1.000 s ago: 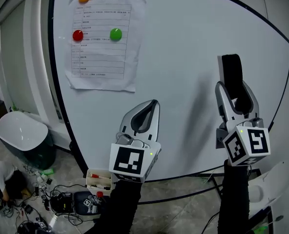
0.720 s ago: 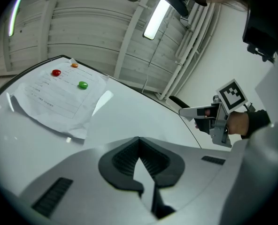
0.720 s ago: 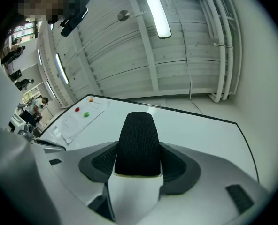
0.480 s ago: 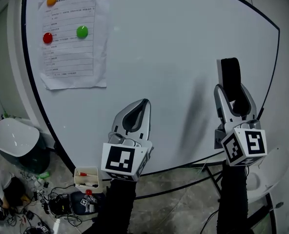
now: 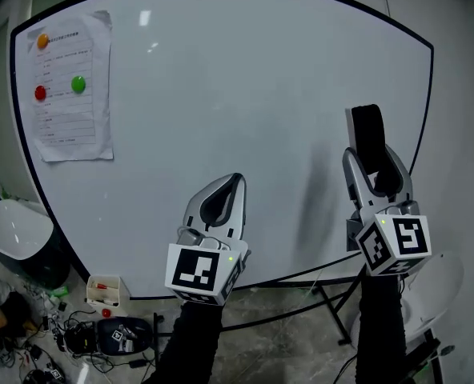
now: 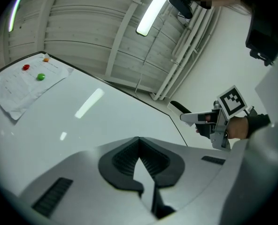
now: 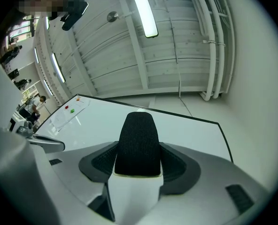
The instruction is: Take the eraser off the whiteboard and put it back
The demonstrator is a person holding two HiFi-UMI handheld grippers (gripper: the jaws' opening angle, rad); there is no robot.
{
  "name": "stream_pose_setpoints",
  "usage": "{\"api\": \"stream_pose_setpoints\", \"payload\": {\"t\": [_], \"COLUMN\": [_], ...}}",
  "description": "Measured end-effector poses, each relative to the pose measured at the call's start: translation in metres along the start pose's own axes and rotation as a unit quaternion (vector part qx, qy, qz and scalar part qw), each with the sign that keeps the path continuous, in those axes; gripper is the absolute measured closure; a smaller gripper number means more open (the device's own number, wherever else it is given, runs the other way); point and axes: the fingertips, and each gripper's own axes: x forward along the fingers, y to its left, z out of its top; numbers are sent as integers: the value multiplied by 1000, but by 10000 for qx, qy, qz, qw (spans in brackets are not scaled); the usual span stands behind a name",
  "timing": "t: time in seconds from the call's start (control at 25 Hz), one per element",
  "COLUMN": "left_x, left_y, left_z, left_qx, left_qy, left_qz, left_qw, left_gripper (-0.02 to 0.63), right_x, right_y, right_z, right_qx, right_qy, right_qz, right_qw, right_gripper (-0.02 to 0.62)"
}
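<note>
Right tongs [image 5: 373, 157] — pinching the eraser [image 5: 367, 130], whose black pad projects past the tips, in front of the whiteboard [image 5: 221, 94] near its right edge. Whether it touches the board cannot be told. Left tongs [image 5: 236, 179] — pressed together, empty. A box [image 5: 109, 294] on the floor holds red-capped items.

Eraser [image 5: 367, 134]: white body with a black felt face, gripped lengthwise between the jaws of the right claw [image 5: 371, 168]. It stands upright before the right part of the whiteboard [image 5: 221, 86], near its right edge. Contact with the board cannot be told.
</note>
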Motion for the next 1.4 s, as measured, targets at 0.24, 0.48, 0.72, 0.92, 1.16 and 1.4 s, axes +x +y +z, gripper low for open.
{"api": "stream_pose_setpoints", "payload": {"t": [0.24, 0.48, 0.72, 0.92, 1.16, 1.4], "left_x": [27, 42, 58, 78, 97, 116], "left_y": [-65, -91, -95, -92, -89, -94], "left_z": [2, 0, -8, -15, -23, -37], "left_qx": [66, -1, 1, -58, -145, -73], "left_qy": [-29, 46, 33, -54, -223, -218], "left_qz": [72, 272, 172, -10, -251, -248], "left_qw": [9999, 9996, 9998, 10000, 9993, 9994], "left_gripper": [600, 600, 600, 600, 600, 600], "right_x": [-24, -30, -26, -13, -1, 8], "right_y": [-63, -92, -103, -112, -117, -139], "right_z": [-6, -17, -30, -34, -37, -52], "right_qx": [112, 220, 221, 154, 82, 75], "right_qy": [-28, 17, 64, 33, -89, -72], "right_qz": [44, 131, 48, -108, -287, -358], "right_qw": [9999, 9997, 9997, 9998, 9995, 9993], "right_gripper": [324, 324, 324, 324, 324, 324]}}
